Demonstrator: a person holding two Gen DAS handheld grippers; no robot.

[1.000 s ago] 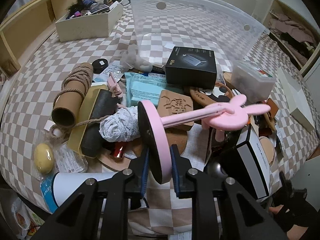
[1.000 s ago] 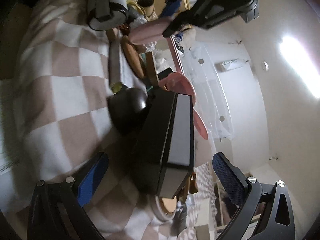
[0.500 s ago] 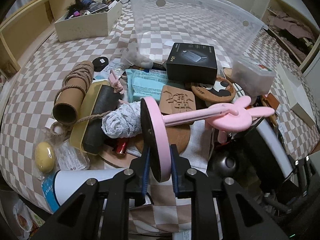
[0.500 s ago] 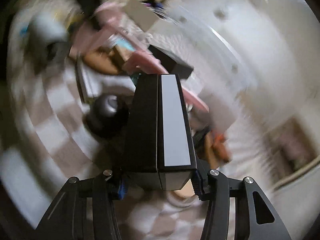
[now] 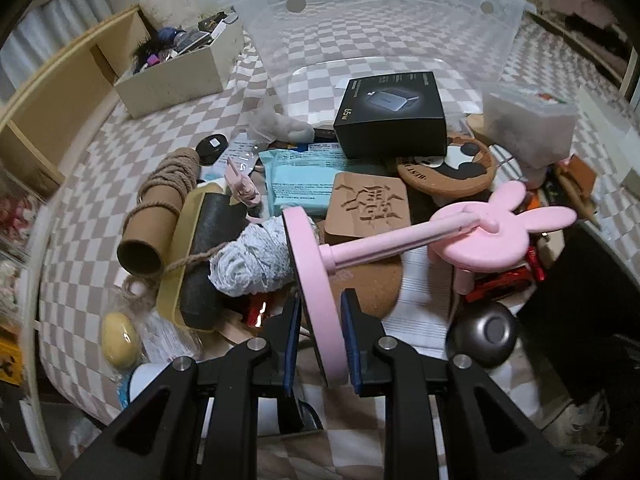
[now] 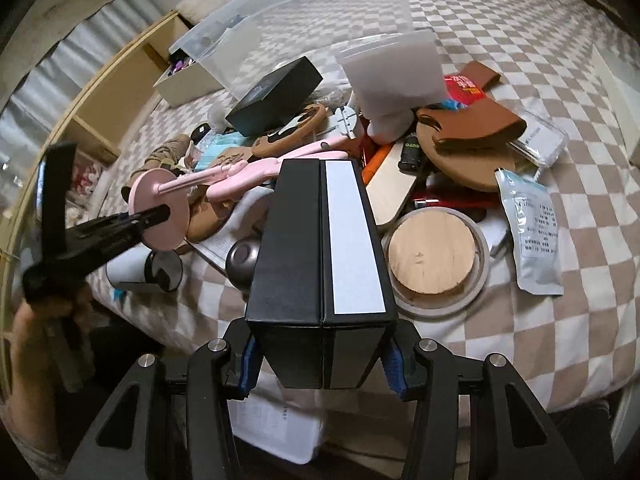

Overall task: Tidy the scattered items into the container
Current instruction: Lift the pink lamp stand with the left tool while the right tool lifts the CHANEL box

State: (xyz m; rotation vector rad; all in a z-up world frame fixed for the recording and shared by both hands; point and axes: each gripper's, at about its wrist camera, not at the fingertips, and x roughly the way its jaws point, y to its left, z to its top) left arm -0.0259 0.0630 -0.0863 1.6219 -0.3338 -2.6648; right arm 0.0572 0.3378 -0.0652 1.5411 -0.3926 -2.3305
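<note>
A clear plastic bin (image 5: 380, 20) (image 6: 304, 12) stands at the far side of the checked bedspread, behind a pile of scattered items. My left gripper (image 5: 320, 304) (image 6: 160, 212) grips the round base of a pink bunny-eared stand (image 5: 400, 240) (image 6: 224, 172). The stand lies level over the pile, and the jaws are just starting to ease open around the base. Both blue pads of my right gripper (image 6: 322, 360) are shut on a black box with a white stripe (image 6: 320, 248). It holds the box above the near edge of the pile.
The pile includes a black charger box (image 5: 392, 116), a twine-wrapped cardboard tube (image 5: 156, 220), a frosted plastic tub (image 5: 528, 120), a metal dome (image 5: 486, 332), a round wooden lid (image 6: 434, 256) and a brown pouch (image 6: 472, 128). A cream box of odds (image 5: 176, 76) sits back left.
My right gripper closed on the black box, rolled upright and lifted it off the pile. The left gripper kept the pink stand and shifted only slightly.
</note>
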